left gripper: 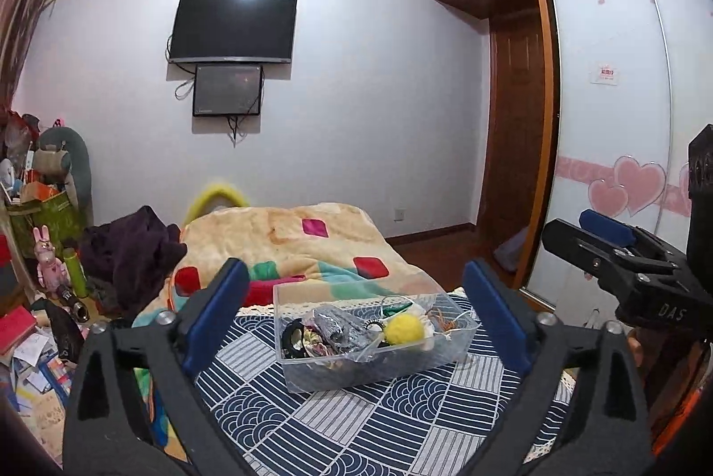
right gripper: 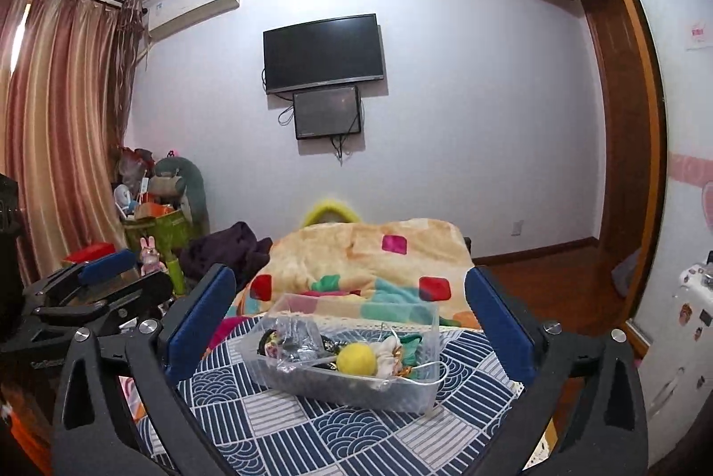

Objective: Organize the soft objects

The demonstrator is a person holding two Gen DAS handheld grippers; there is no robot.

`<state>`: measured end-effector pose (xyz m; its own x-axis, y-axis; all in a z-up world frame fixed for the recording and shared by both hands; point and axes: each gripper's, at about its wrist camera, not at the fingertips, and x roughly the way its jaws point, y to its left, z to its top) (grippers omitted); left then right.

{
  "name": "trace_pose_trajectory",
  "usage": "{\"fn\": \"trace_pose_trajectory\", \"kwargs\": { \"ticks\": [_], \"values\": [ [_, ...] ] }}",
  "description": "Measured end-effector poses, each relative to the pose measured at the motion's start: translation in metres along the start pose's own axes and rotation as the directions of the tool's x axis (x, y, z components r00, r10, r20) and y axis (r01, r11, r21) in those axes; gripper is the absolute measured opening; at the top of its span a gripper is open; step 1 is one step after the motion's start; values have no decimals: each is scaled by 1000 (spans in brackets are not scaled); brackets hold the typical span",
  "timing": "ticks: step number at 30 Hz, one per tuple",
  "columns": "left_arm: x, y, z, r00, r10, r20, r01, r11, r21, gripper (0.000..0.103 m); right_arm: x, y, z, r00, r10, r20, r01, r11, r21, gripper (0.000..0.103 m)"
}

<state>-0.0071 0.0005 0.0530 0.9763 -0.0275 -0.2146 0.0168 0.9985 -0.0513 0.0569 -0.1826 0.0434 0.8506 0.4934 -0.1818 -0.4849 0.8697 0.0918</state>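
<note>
Two grippers, both spread wide and holding nothing. Left gripper [left gripper: 356, 315]: blue-padded fingers [left gripper: 214, 311] stand either side of the clear plastic bin [left gripper: 374, 369] in its own view, apart from the bin walls, with bare cloth between pad and wall on both sides. Right gripper [right gripper: 352, 320]: likewise spread, fingers [right gripper: 499, 320] flanking the same bin [right gripper: 347, 382] without contact; it also shows at the right edge of the left wrist view, raised and beside the left one.

Bin: rectangular, transparent, open-topped, resting on the blue-and-white patterned cloth [left gripper: 356, 422] that covers the near surface. Contents: a yellow pompom [left gripper: 403, 328] toward the right half, a grey crinkled fabric piece [left gripper: 334, 326] in the middle, a black hair tie [left gripper: 294, 335] against the left wall, plus small mixed trimmings too tangled to tell apart. Items sit below the rim.

Cloth: lace-trimmed far edge just behind the bin; open patterned area in front of the bin and to both sides.

Beyond: bed with a beige blanket [left gripper: 285, 240] bearing coloured squares, directly behind the cloth. Dark purple garment [left gripper: 133, 248] heaped at the blanket's left. Cluttered floor and a pink rabbit figure [left gripper: 47, 257] far left. Wall-mounted television [left gripper: 234, 28] with a smaller screen [left gripper: 227, 90] beneath. Wooden wardrobe [left gripper: 601, 119] with heart-decorated sliding doors at right; bare wood floor between bed and wardrobe.
</note>
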Motion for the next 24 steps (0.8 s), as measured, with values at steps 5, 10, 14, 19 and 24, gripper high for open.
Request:
{"fn": "trace_pose_trajectory", "kwargs": {
  "ticks": [5, 10, 14, 19, 24],
  "values": [
    [-2, 1, -1, 1000, 0, -7, 0, 1000, -7, 102, -3, -1, -2, 1000, 2, -4, -2, 1000, 8, 103],
    [-1, 1, -3, 1000, 1, -13, -1, 1000, -10, 102, -5, -2, -4, 1000, 0, -6, 0, 1000, 9, 103],
    [0, 1, -4, 1000, 4, -13, -4, 1000, -9, 102, -5, -3, -5, 1000, -1, -7, 1, 1000, 9, 103],
    [1, 1, -4, 1000, 5, -14, -5, 1000, -7, 102, -6, -3, -5, 1000, -1, -9, 1, 1000, 12, 103],
    [0, 2, -5, 1000, 7, -13, -7, 1000, -7, 102, -6, -3, -6, 1000, -2, -8, 2, 1000, 11, 103]
  ]
}}
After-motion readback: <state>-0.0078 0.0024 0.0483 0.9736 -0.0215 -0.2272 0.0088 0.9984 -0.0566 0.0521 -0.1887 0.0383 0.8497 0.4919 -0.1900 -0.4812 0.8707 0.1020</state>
